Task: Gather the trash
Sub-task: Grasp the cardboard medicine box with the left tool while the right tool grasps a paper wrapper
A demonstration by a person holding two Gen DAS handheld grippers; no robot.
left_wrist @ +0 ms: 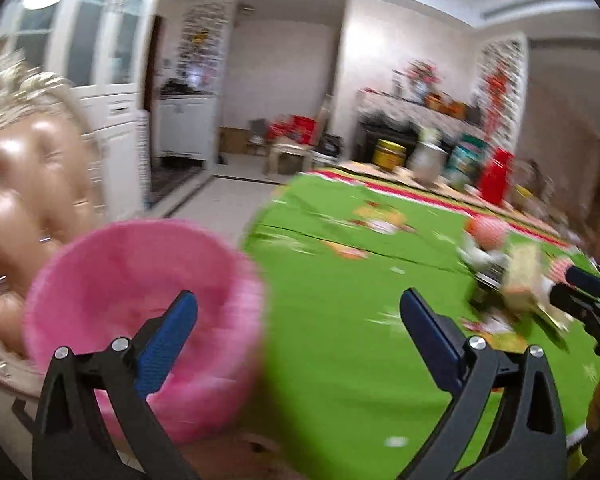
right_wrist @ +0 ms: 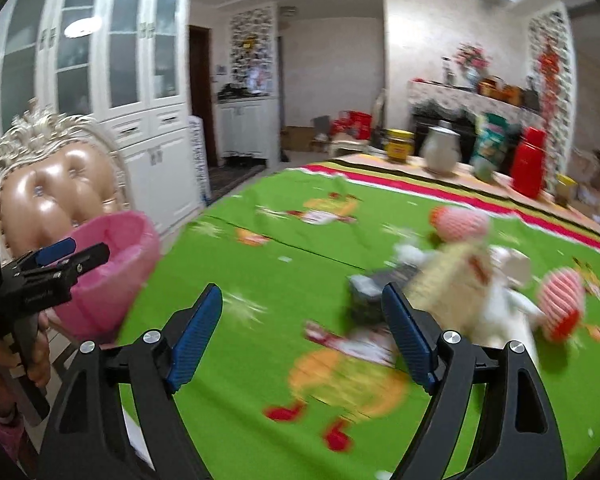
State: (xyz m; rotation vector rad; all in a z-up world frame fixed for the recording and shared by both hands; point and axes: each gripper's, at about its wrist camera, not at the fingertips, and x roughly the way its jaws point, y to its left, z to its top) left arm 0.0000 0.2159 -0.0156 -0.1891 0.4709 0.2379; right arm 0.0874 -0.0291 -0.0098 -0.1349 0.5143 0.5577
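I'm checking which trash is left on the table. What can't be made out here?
- Trash pile: motion-blurred in both views; items indistinct.
- Pink bin inside: blurred in left view, left gripper in front in right view.
- Right gripper: cut by left view's edge.

Worktop cloth (right_wrist: 284, 280): bright green, printed with yellow-orange cartoon figures with red feet; red, black and cream stripes along its 12 o'clock edge. Bin (left_wrist: 140, 280) at my 9 o'clock: pink, pink liner. Chair (right_wrist: 56, 196) behind it: glossy tan tufted back, cream-gold carved frame. My tongs (right_wrist: 302, 336): black arms, blue pads. Litter pile (right_wrist: 460, 280) at 2 o'clock: cream, white, pink-and-red stripes. Flask (right_wrist: 530, 164) at 1 o'clock: red.
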